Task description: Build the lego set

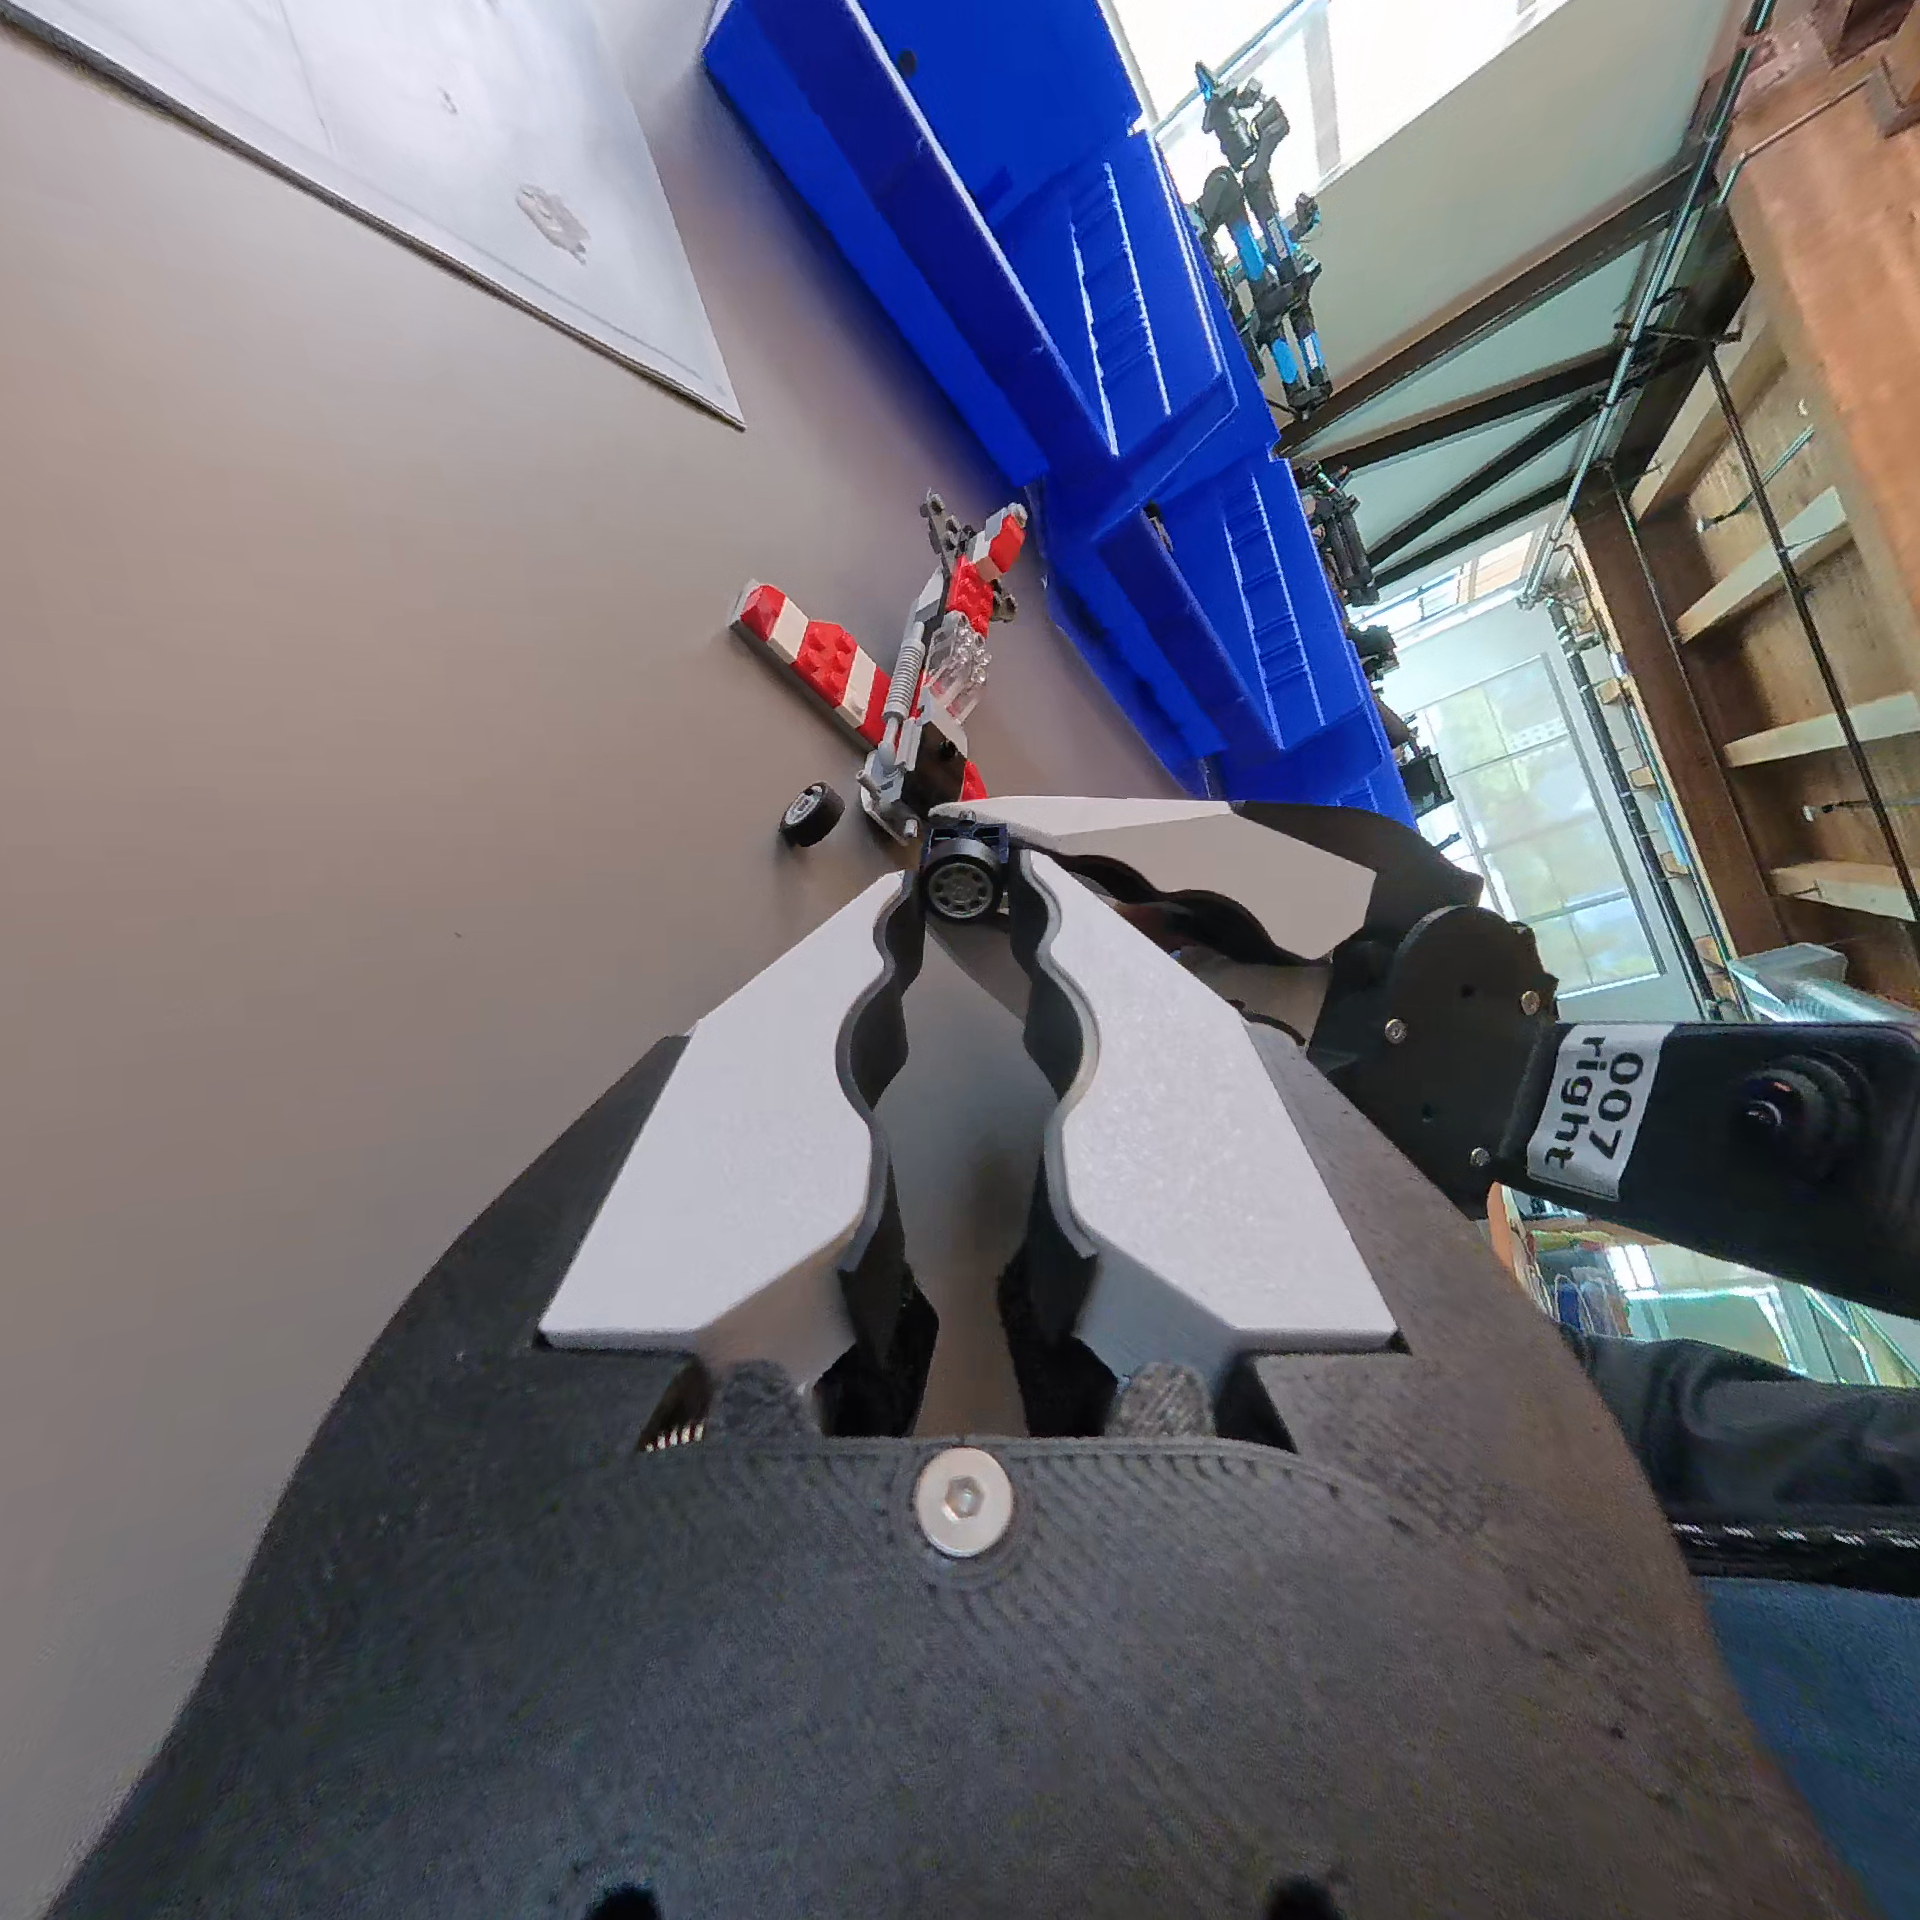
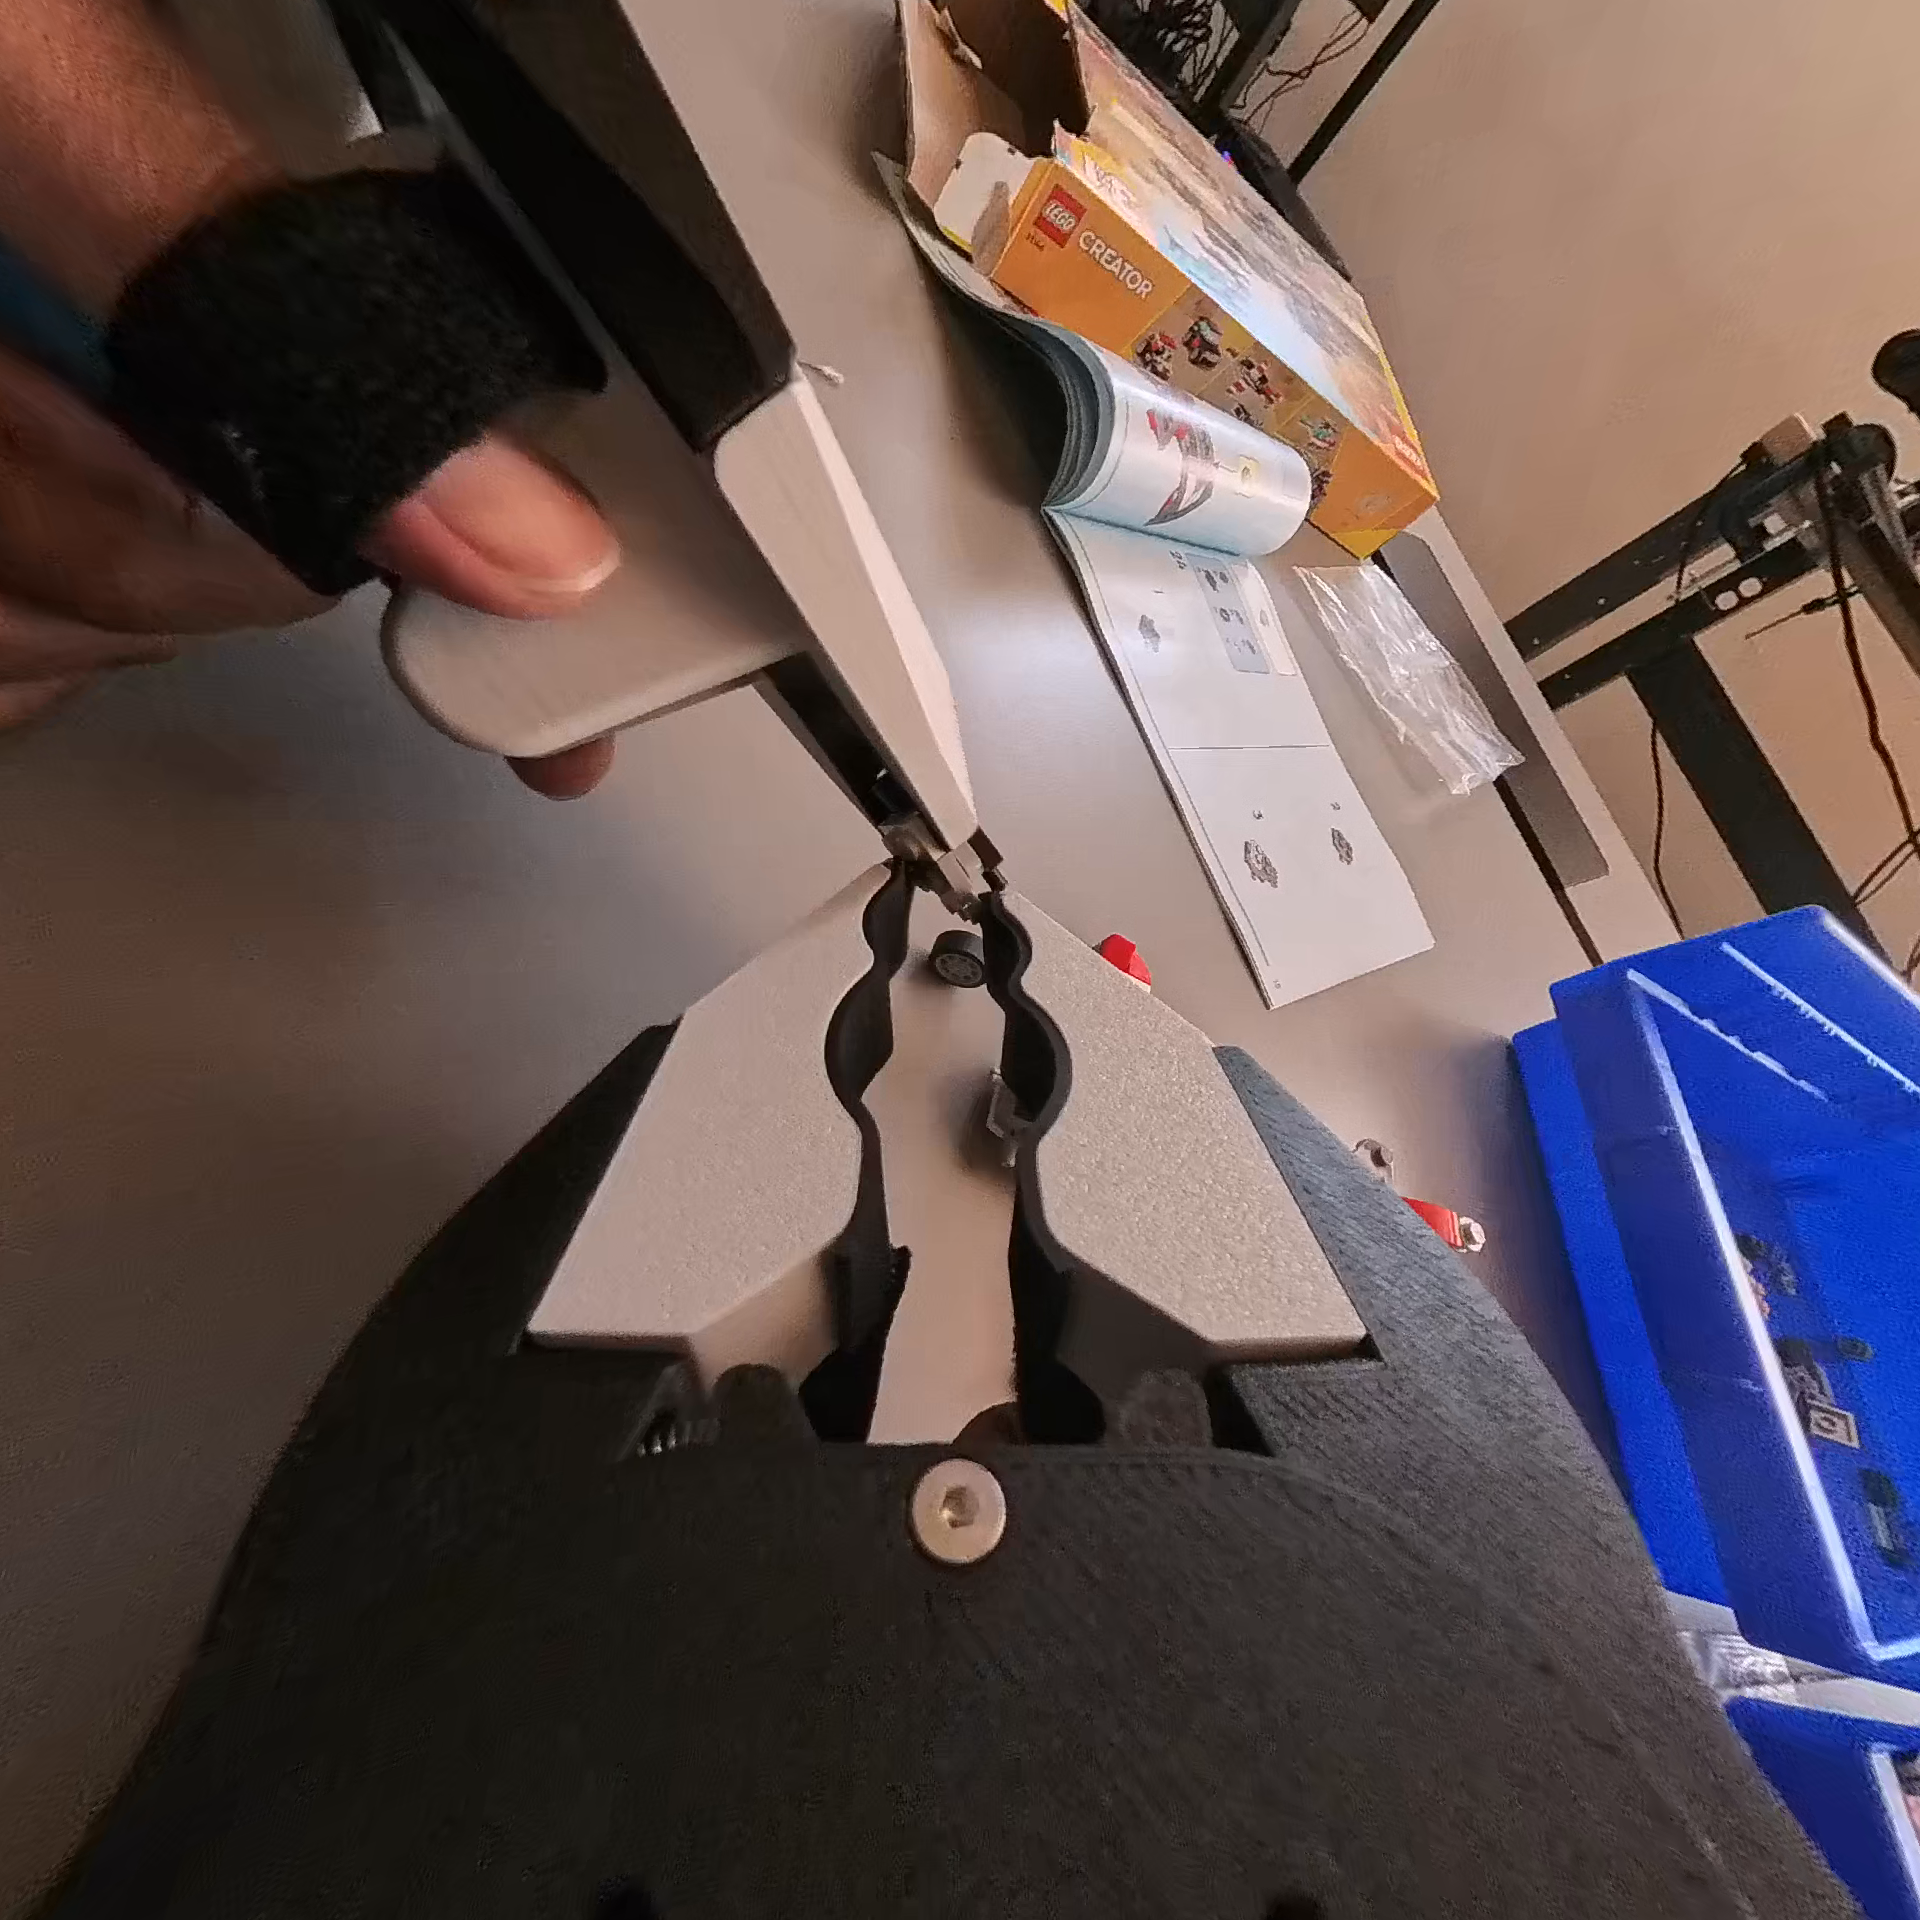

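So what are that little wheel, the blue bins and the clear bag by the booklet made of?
Wheel: apparently a matte black rubbery tyre on a grey plastic hub with spokes. Blue bins: rigid moulded plastic, glossy with ribbed walls. Clear bag: thin crinkled plastic film, by its shiny creases.

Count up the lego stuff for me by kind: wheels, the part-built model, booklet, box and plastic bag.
Wheels: 2, one in the left tongs, one loose
Part-built model: 1
Booklet: 1
Box: 1
Plastic bag: 1
Total: 6
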The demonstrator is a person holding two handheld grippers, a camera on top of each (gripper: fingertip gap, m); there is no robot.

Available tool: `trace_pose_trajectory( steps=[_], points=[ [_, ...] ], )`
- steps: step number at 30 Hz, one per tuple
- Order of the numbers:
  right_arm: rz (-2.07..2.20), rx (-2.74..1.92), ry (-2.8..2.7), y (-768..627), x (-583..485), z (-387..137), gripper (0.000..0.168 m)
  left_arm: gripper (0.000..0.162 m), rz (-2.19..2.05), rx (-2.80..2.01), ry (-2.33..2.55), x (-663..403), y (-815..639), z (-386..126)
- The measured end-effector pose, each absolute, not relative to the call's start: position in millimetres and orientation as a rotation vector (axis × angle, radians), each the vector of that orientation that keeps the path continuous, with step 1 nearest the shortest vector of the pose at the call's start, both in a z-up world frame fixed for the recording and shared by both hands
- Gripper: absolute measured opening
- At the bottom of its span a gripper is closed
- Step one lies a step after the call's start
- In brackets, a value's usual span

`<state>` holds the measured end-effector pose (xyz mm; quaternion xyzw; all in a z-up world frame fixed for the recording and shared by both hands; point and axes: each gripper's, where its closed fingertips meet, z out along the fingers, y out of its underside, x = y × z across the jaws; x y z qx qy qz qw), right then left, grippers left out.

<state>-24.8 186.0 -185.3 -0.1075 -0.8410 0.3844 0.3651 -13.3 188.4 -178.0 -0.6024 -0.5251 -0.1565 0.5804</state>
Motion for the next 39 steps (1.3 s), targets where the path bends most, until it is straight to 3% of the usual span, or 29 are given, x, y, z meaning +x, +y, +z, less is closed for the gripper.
trace_pose_trajectory(
  steps=[39],
  points=[
    [0.744,-0.163,-2.153,189,-30,-207,0.011,0.019,-0.336,-1.467,-1.326,-19,188,-197]
  ],
)
